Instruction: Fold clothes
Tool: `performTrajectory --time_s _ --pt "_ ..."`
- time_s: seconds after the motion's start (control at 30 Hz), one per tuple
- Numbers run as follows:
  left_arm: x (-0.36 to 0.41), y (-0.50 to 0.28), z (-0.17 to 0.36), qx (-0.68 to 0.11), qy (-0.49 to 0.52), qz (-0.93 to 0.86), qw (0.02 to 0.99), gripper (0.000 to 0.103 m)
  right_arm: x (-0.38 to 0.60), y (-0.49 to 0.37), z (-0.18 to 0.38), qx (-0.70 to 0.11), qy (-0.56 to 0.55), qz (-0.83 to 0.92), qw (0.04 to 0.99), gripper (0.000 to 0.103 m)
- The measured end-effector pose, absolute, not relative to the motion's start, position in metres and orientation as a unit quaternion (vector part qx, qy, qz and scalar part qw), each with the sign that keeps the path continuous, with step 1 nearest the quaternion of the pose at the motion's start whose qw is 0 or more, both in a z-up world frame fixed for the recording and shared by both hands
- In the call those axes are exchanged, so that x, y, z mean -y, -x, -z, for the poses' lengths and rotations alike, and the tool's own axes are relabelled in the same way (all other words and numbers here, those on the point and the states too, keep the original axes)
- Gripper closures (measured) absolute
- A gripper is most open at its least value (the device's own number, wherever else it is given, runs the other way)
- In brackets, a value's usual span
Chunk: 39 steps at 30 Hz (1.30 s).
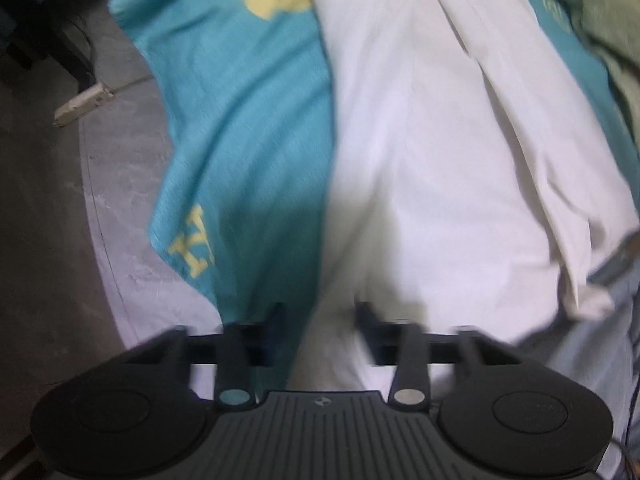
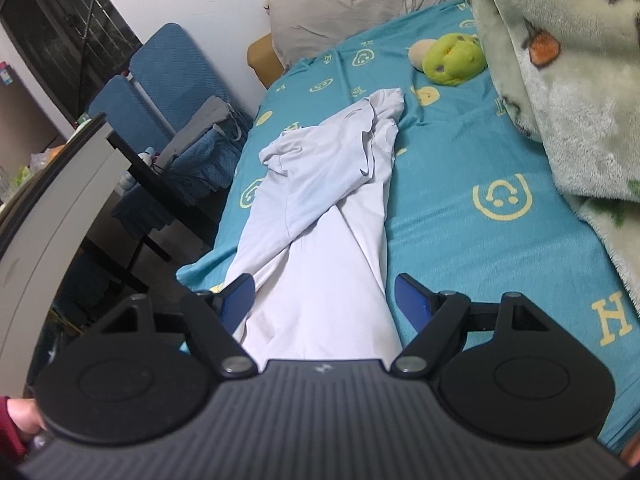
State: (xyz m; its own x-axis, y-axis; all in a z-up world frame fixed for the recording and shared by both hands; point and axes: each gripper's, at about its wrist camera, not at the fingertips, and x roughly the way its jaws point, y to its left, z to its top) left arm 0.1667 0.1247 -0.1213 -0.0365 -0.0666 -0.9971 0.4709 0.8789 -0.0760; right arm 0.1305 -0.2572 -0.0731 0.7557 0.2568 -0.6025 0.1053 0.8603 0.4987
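A white garment lies lengthwise on a bed with a teal sheet, its far end bunched and partly folded over. My right gripper is open, its blue-padded fingers either side of the garment's near end. In the left wrist view the same white garment fills the middle, blurred. My left gripper is open just above the garment's near edge, beside the teal sheet that hangs over the bed's side.
A green plush toy and a grey pillow lie at the bed's far end. A fluffy green blanket is heaped along the right. A blue chair with clothes and a dark table stand left. Grey floor lies left of the bed.
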Motion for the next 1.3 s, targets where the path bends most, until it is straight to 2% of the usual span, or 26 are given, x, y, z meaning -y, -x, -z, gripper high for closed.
performTrajectory --time_s 0.07,0.13,0.27,0.47,0.6,0.73,0.77,0.8,0.93,1.07,1.13,1.17,1.2,1.27,1.3 --pt "-0.114 -0.16 0.111 -0.686 -0.171 0.188 0.682 0.097 0.259 -0.131 0.074 -0.349 -0.268 -0.042 0.897 0.025" --pt "-0.101 -0.151 0.096 -0.675 -0.199 0.178 0.687 0.099 0.261 -0.131 0.076 -0.351 -0.276 -0.043 0.894 0.025" --pt "-0.068 -0.134 0.052 -0.661 -0.215 0.174 0.698 0.099 0.268 -0.13 0.08 -0.354 -0.29 -0.04 0.888 0.025" --pt "-0.009 -0.113 -0.012 -0.635 -0.186 0.194 0.725 0.099 0.276 -0.133 0.093 -0.37 -0.311 -0.031 0.875 0.025" --pt "0.013 -0.096 -0.007 -0.628 -0.173 0.192 0.734 0.1 0.267 -0.147 0.118 -0.393 -0.376 -0.07 0.836 0.022" --pt "-0.001 -0.096 -0.003 -0.634 -0.125 0.177 0.742 0.1 0.259 -0.161 0.143 -0.413 -0.438 -0.11 0.791 0.023" --pt "-0.01 -0.098 -0.003 -0.635 -0.106 0.174 0.746 0.1 0.256 -0.165 0.148 -0.417 -0.449 -0.119 0.781 0.03" --pt "-0.018 -0.1 -0.007 -0.635 -0.078 0.172 0.749 0.1 0.247 -0.169 0.148 -0.422 -0.442 -0.128 0.781 0.033" --pt "-0.042 -0.107 -0.024 -0.626 0.039 0.172 0.76 0.1 0.232 -0.174 0.133 -0.411 -0.388 -0.117 0.817 0.033" --pt "-0.023 -0.1 -0.003 -0.61 0.083 0.188 0.765 0.099 0.243 -0.17 0.121 -0.4 -0.34 -0.067 0.848 0.033" --pt "-0.004 -0.093 0.025 -0.626 0.057 0.196 0.752 0.096 0.25 -0.166 0.123 -0.413 -0.316 -0.041 0.853 0.033" --pt "0.006 -0.089 0.043 -0.64 0.034 0.198 0.742 0.092 0.254 -0.163 0.125 -0.421 -0.31 -0.032 0.852 0.032" --pt "0.014 -0.086 0.058 -0.654 0.007 0.204 0.729 0.083 0.258 -0.159 0.129 -0.43 -0.31 -0.028 0.847 0.032" --pt "0.019 -0.08 0.068 -0.657 -0.033 0.207 0.724 0.078 0.265 -0.149 0.135 -0.445 -0.311 -0.02 0.84 0.032" --pt "0.017 -0.078 0.066 -0.649 -0.04 0.207 0.731 0.066 0.268 -0.144 0.137 -0.452 -0.311 -0.016 0.836 0.032"
